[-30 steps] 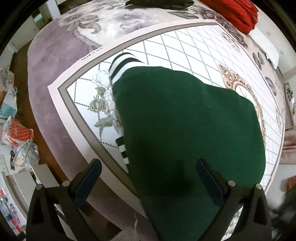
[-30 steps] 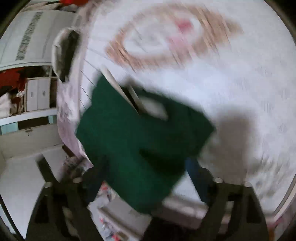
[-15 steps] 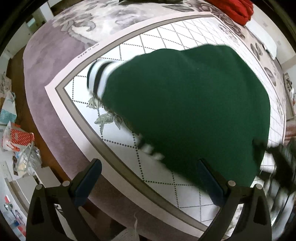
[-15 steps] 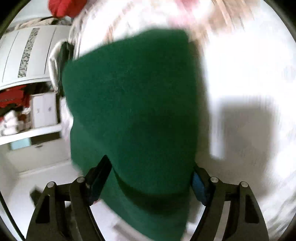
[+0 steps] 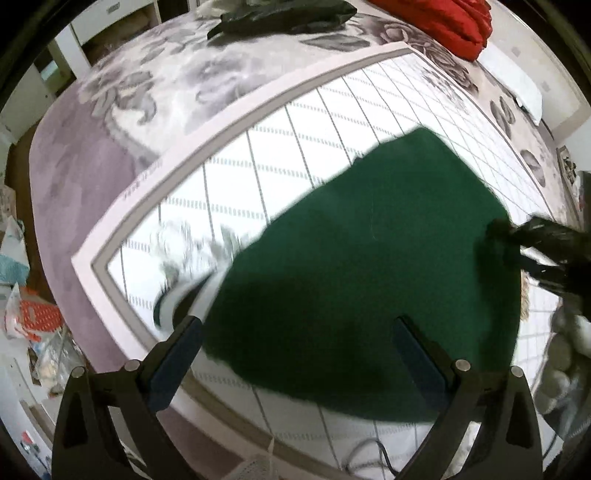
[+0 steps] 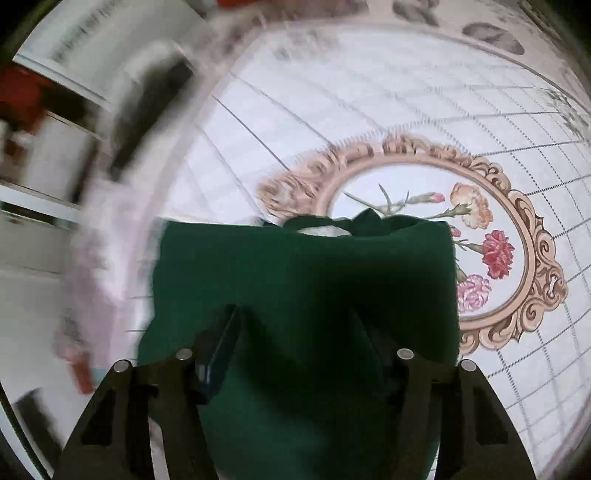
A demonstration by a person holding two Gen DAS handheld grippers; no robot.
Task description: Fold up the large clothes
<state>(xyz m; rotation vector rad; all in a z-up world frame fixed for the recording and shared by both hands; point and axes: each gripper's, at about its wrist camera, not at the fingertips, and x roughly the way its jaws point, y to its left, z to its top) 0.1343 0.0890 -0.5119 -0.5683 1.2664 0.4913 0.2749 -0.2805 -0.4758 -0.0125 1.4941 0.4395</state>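
Your left gripper (image 5: 295, 354): spread, empty | your right gripper (image 6: 295, 339): clamps green sweater (image 6: 306, 280) (blurred) | over rug (image 6: 369, 110)

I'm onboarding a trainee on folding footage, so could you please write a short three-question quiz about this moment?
1. True or false: the left gripper has its fingers spread wide.
2. What sits at the far edge of the bed in the left wrist view? A) a red bundle B) a blue bucket C) a yellow lamp
3. Fill in: the green garment partly covers a printed oval frame holding ____.

Key:
1. True; the left gripper is open above the green garment.
2. A.
3. Flowers. The right gripper has cloth bunched between its fingers, but its grip is unclear.
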